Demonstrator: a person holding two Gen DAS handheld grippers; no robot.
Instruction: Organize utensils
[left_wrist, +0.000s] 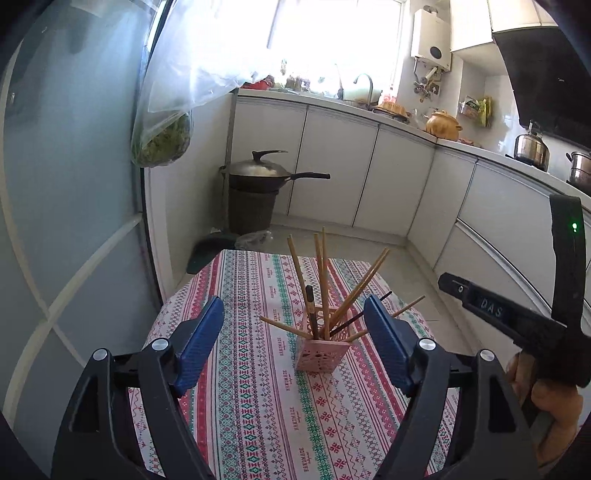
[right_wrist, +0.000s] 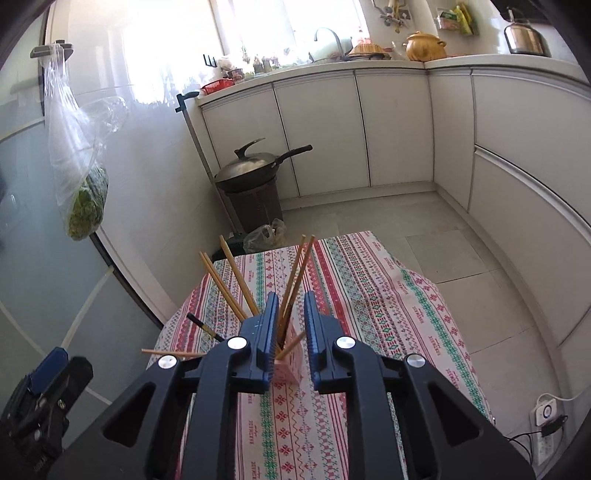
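A pink perforated holder (left_wrist: 321, 354) stands on the patterned tablecloth (left_wrist: 258, 406), with several wooden chopsticks (left_wrist: 325, 280) and a dark one (left_wrist: 310, 306) fanning out of it. My left gripper (left_wrist: 293, 306) is open wide, short of the holder, with nothing between its blue pads. My right gripper (right_wrist: 291, 299) hovers right over the holder (right_wrist: 293, 363), its jaws a narrow gap apart. Two wooden chopsticks (right_wrist: 295, 273) rise through that gap without being pinched, so it is open. Other chopsticks (right_wrist: 236, 273) lean to its left. The right gripper's body and a hand show at the edge of the left wrist view.
A lidded wok (left_wrist: 258, 173) sits on a dark bin beyond the table. A plastic bag of greens (left_wrist: 162, 140) hangs on the glass door at left. White cabinets (right_wrist: 399, 125) line the back and right. A power strip (right_wrist: 546, 417) lies on the floor at right.
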